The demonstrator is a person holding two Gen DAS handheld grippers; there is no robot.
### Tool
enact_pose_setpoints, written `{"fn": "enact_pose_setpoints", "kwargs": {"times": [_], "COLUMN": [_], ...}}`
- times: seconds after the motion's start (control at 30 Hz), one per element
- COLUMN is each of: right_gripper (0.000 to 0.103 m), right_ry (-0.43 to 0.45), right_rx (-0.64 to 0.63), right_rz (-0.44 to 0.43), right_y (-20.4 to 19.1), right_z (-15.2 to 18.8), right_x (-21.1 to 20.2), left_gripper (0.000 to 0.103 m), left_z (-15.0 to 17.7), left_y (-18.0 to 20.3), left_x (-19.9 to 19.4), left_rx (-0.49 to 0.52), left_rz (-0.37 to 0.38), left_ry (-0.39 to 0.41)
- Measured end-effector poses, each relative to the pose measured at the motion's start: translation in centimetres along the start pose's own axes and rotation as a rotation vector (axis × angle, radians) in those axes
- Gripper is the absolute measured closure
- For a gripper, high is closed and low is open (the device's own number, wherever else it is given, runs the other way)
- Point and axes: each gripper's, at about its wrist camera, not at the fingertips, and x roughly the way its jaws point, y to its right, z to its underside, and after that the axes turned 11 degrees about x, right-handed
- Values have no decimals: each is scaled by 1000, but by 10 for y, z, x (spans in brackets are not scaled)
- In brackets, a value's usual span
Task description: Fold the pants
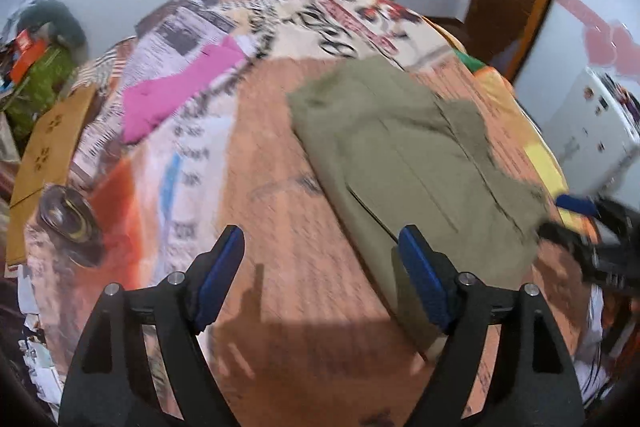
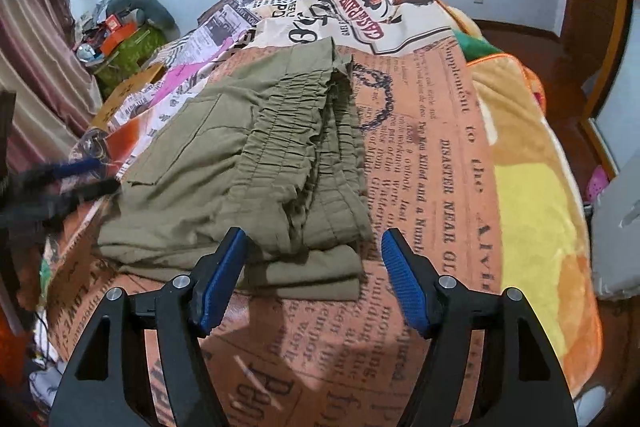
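We see newsprint-pattern bedspread (image 2: pixel 420 155) on bed, folded olive pants (image 2: pixel 256 163) at centre. Left tongs (image 1: pixel 320 267) wide apart, nothing gripped, pants at 2 o'clock. Right tongs (image 2: pixel 314 263) apart, empty, pants' edge between tips.

Folded olive pants (image 2: pixel 248 163) lie on a newspaper-print bedspread (image 2: pixel 432 155). The right hand-held gripper (image 2: pixel 314 281) hovers with jaws apart over their near edge, gripping nothing.
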Motion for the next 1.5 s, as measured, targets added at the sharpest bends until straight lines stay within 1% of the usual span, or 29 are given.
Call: {"fn": "enact_pose_setpoints", "kwargs": {"times": [0.03, 0.07, 0.17, 0.27, 0.4, 0.53, 0.57, 0.63, 0.67, 0.7, 0.73, 0.8, 0.93, 1.03, 1.07, 1.13, 1.17, 1.3, 1.5], "right_gripper": [37, 37, 37, 37, 37, 37, 37, 37, 37, 37, 37, 37, 37, 37, 37, 37, 37, 37, 37], "right_ry": [8, 9, 9, 14, 4, -11, -18, -40, -52, -59, -67, -72, -94, -95, -92, -83, -80, -66, -19], "right_rx": [-12, -13, 14, 27, 59, 66, 70, 69, 65, 60, 55, 49, 6, -26, -31, -34, -32, -20, -6], "right_rz": [26, 33, 27, 28, 9, 6, 5, -2, -1, 3, 6, 4, 12, 29, 40, 64, 72, 96, 93], "right_y": [0, 2, 8, 11, 13, 15, 16, 16, 16, 15, 15, 14, 11, 12, 13, 15, 17, 24, 26], "right_z": [0, 0, -1, -2, 0, 3, 4, 4, 4, 4, 4, 1, -8, -18, -20, -26, -28, -35, -38], "right_x": [-1, -2, -5, -9, -9, -9, -9, -3, 1, 4, 9, 14, 26, 32, 33, 36, 37, 38, 16], "left_gripper": [23, 23, 23, 23, 23, 22, 22, 22, 22, 19, 13, 9, 9, 9, 9, 8, 8, 8, 8], "left_z": [-7, -17, -42, -66, -95, -110, -113, -114, -113, -111, -109, -101, -82, -70, -63, -53, -45, -22, 5], "left_y": [-7, -17, -36, -50, -62, -63, -59, -51, -45, -42, -40, -38, -40, -45, -49, -60, -67, -78, -69], "left_x": [2, 5, 18, 38, 81, 130, 145, 168, 180, 184, 185, 180, 165, 155, 149, 143, 137, 118, 88], "left_rx": [-13, -26, -45, -56, -63, -52, -35, 9, 48, 65, 84, 134, 197, 212, 198, 150, 103, -30, -80], "left_rz": [-11, -19, -33, -12, 3, 29, 24, 0, -21, -30, -44, -78, -89, -99, -101, -82, -58, -13, -40], "left_ry": [3, 13, 14, -1, -58, -138, -174, -221, -243, -244, -226, -173, -141, -141, -142, -148, -152, -166, -149]}}
